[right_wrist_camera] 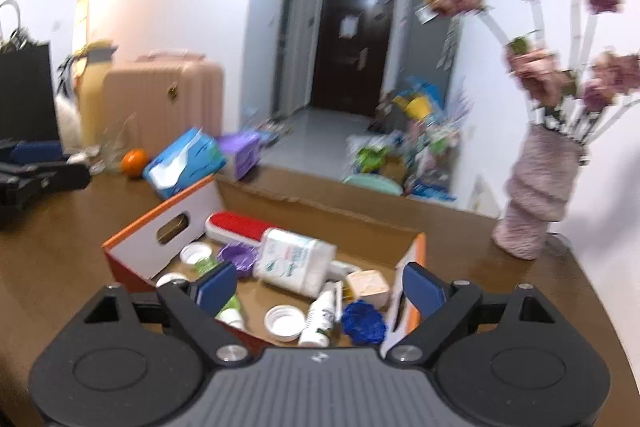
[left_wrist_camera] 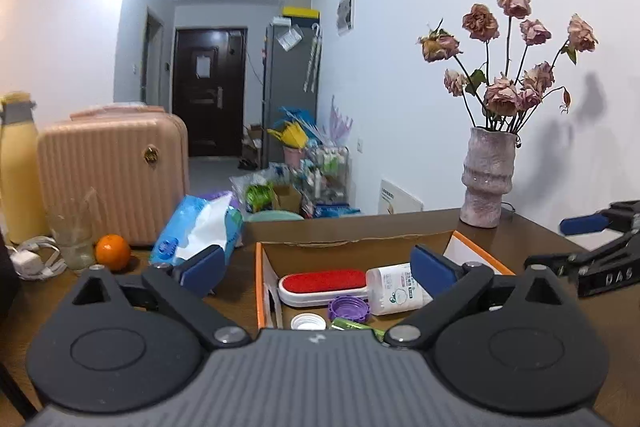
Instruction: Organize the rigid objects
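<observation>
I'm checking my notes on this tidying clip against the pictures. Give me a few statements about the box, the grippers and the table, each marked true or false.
1. The red lint brush with a white handle lies inside the orange-edged cardboard box. True.
2. The left gripper is shut on the white plastic bottle. False: its jaws stand open, nothing pressed between them.
3. The round orange fruit sits inside the box. False: it rests on the brown wooden table, outside the box.
4. The pink ceramic vase of dried roses stands upright. True.
5. The right gripper is open. True.
</observation>
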